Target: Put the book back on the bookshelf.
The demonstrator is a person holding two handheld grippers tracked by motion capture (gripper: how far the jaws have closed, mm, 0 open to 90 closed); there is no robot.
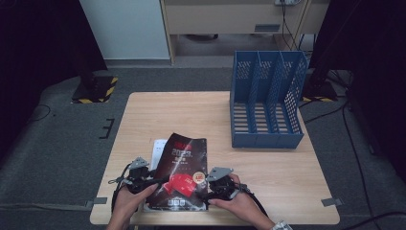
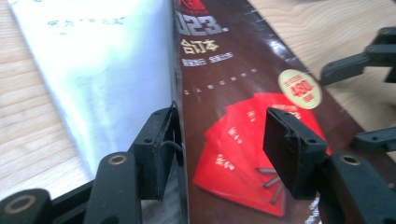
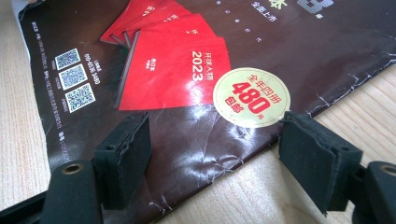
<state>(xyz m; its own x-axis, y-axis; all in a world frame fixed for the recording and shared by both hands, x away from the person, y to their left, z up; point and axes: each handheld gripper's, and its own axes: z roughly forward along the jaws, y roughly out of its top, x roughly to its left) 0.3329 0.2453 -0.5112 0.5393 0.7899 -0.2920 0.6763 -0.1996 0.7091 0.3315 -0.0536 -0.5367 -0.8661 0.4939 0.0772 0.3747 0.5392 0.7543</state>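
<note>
A dark brown magazine (image 1: 179,167) with red booklets and a round yellow sticker (image 3: 251,97) on its cover lies at the table's front edge. A white sheet (image 2: 102,70) shows under its left side. My left gripper (image 1: 155,181) straddles the cover's left edge. In the left gripper view (image 2: 219,140) one pad touches that edge and the other hangs over the cover with a wide gap, so it is open. My right gripper (image 1: 207,189) sits at the magazine's right edge. In the right gripper view (image 3: 219,154) it is open, one pad above the cover, the other above bare wood.
A blue three-slot file rack (image 1: 265,96) stands at the back right of the wooden table (image 1: 191,110). Bare wood lies between it and the magazine. The right gripper's black jaws (image 2: 355,60) show at the top right of the left gripper view.
</note>
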